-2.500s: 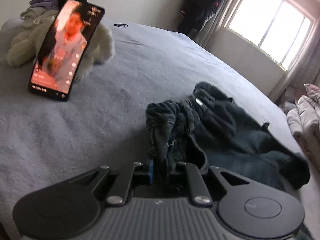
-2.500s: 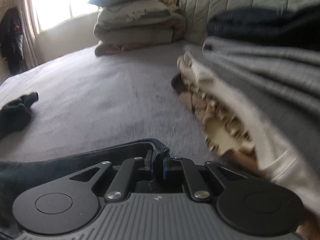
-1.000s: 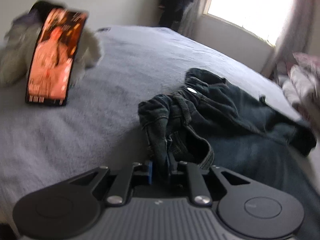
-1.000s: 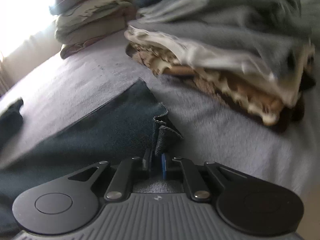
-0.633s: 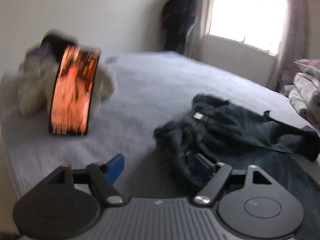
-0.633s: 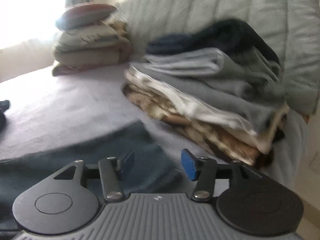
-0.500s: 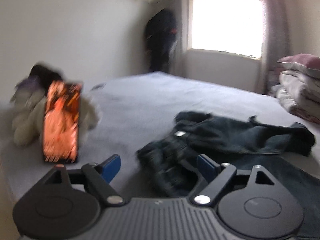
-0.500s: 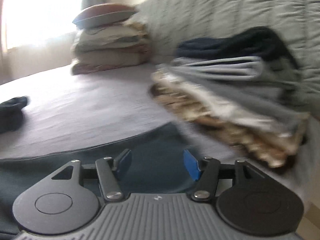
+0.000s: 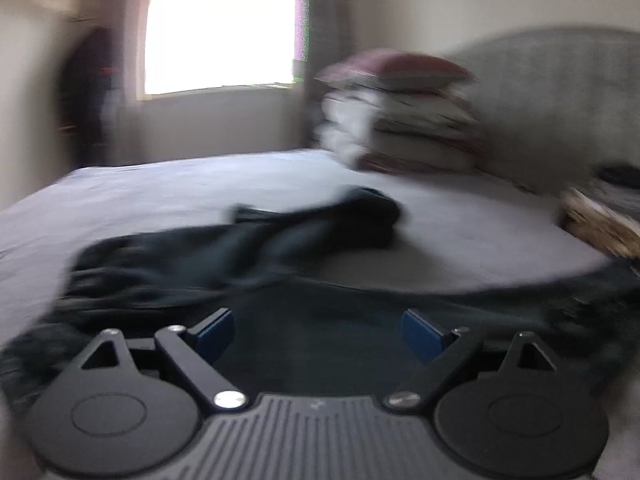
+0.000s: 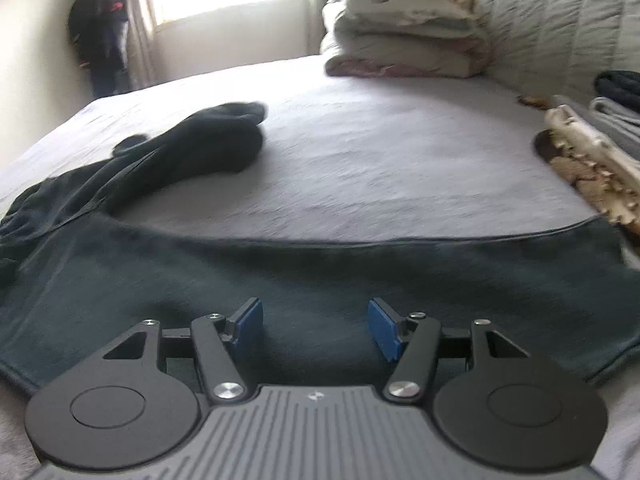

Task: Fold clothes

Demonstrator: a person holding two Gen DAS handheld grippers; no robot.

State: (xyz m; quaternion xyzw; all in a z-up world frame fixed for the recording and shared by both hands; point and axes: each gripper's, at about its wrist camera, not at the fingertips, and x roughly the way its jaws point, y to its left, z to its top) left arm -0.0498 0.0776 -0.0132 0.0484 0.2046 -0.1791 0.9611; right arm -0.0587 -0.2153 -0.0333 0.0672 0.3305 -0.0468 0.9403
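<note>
Dark blue jeans (image 10: 320, 272) lie on the grey bed (image 10: 380, 152). One leg is spread flat across the front, and the other leg (image 10: 200, 144) lies bunched and twisted toward the back left. My right gripper (image 10: 316, 324) hovers over the flat leg, open, with nothing between its blue pads. The left wrist view is blurred. In it the jeans (image 9: 320, 360) lie under my left gripper (image 9: 320, 332), whose jaws are opening wide with nothing between them. The bunched leg (image 9: 320, 224) lies beyond it.
A stack of pillows and bedding (image 10: 400, 28) sits at the back by the padded headboard (image 10: 560, 20). A pile of folded clothes (image 10: 592, 152) is at the right edge. A dark garment (image 10: 100, 28) hangs beside the window at the far left.
Both grippers let go of the jeans and opened. The left view swung away from the phone and plush toy toward the window and pillows. The right view swung left off the folded pile.
</note>
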